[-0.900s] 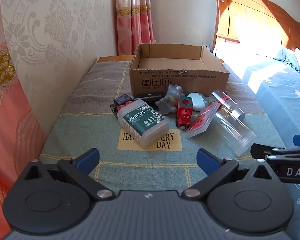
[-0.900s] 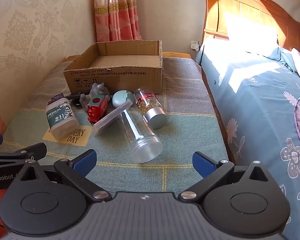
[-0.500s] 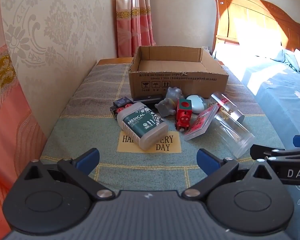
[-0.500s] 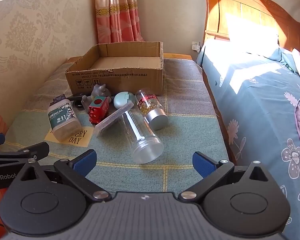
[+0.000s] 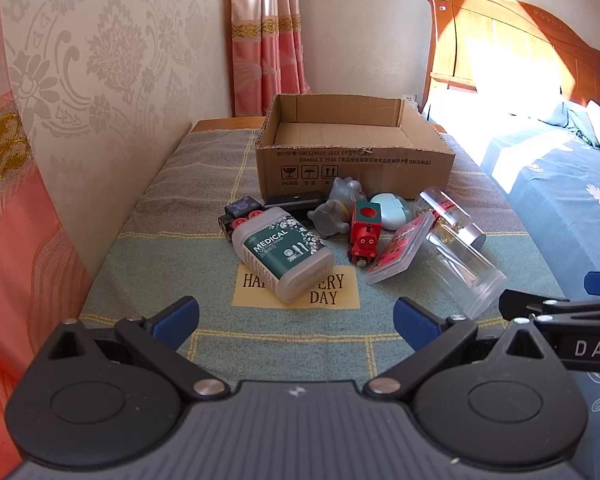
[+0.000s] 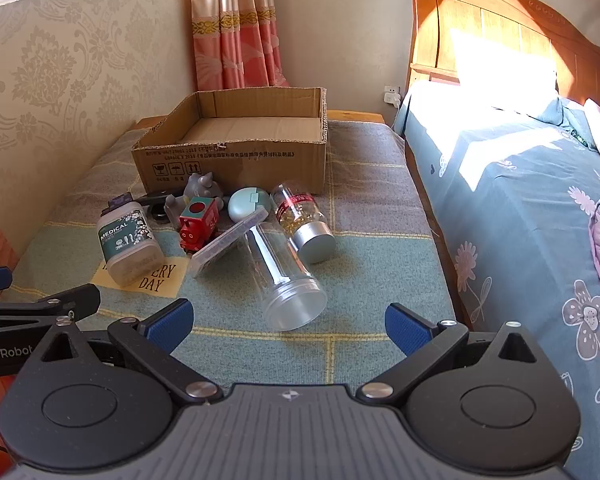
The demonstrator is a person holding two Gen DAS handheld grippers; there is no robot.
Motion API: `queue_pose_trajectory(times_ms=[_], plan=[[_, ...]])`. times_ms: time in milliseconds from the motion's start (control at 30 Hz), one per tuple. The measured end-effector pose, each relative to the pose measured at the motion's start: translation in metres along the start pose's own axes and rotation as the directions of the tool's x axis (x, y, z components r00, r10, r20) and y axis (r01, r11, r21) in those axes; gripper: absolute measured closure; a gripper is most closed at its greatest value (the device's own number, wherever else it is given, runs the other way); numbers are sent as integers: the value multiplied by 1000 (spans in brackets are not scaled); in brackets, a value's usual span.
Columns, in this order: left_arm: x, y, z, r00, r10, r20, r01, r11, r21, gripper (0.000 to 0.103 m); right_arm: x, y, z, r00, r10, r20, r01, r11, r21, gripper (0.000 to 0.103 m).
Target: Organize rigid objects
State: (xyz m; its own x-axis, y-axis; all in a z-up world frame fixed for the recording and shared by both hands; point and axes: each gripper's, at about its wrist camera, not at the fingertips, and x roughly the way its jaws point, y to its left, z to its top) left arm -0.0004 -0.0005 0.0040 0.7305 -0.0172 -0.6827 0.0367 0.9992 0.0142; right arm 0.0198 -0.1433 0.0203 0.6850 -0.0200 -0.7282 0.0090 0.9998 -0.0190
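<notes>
Hovering both over the cloth-covered tabletop (image 5: 148,248), I hold my left hand-held gripper (image 5: 296,314) and right hand-held gripper (image 6: 288,322) spread wide, nothing between the fingers. Ahead lies the clutter — medical swab box (image 5: 282,252), red toy train (image 5: 364,234), clear jar (image 6: 286,276) — just before the empty cardboard box (image 5: 352,160). Sorting hasn't begun, I judge; next comes reaching forward and closing on the nearest piece.

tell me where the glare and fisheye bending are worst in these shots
Left wrist view: sun blows out the headboard and bed; the wall bows at the edge. Right wrist view: the same glare on the headboard; the clutter stays sharp.
</notes>
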Motion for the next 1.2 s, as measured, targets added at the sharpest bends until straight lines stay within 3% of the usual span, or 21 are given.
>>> queue_pose_trajectory(times_ms=[1200], plan=[[-3,1,2,1000,1,1,-1,1000,-4,1,-1,1,1,1000,9,16,-9,1000,-2,0]])
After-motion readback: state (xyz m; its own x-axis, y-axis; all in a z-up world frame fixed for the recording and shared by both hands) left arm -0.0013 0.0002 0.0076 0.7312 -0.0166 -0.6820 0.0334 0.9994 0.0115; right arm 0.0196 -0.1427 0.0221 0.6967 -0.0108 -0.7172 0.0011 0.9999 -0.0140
